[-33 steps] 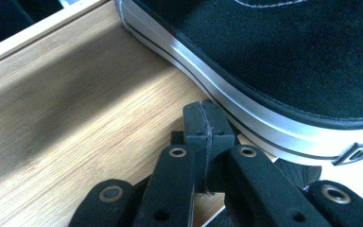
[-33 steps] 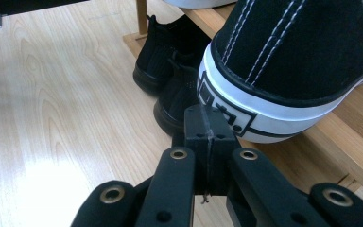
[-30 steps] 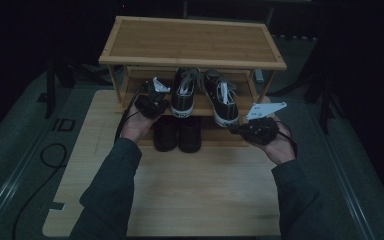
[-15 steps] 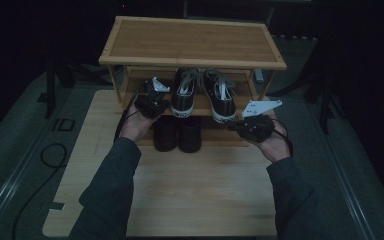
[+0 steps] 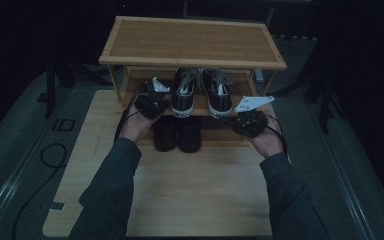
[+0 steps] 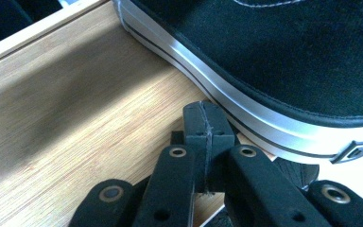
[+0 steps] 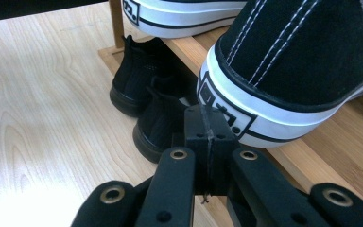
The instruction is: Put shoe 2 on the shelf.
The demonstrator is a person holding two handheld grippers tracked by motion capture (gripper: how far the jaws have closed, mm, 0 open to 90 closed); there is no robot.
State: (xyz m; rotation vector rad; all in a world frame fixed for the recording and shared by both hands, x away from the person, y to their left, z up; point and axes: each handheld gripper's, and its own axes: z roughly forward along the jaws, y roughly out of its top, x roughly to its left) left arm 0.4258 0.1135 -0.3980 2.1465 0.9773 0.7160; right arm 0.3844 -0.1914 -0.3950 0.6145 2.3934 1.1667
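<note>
A pair of black sneakers with white soles stands on the middle shelf of a wooden shoe rack (image 5: 192,42): the left sneaker (image 5: 184,92) and the right sneaker (image 5: 217,95). My left gripper (image 5: 155,102) is shut and holds nothing. Its tips (image 6: 207,118) rest by the white sole edge of the left sneaker (image 6: 288,56), over the shelf (image 6: 75,109). My right gripper (image 5: 240,119) is also shut and holds nothing. Its tips (image 7: 207,120) sit at the white heel of the right sneaker (image 7: 302,61), touching it or nearly so.
A second pair of plain black shoes (image 5: 177,132) stands under the shelf, heels toward me, also in the right gripper view (image 7: 142,80). The rack sits on a light wooden board (image 5: 195,190). A cable (image 5: 55,152) lies on the grey floor at the left.
My right gripper has edged left toward the right sneaker's heel, and that sneaker now lies straighter beside its mate. The left gripper has stayed put.
</note>
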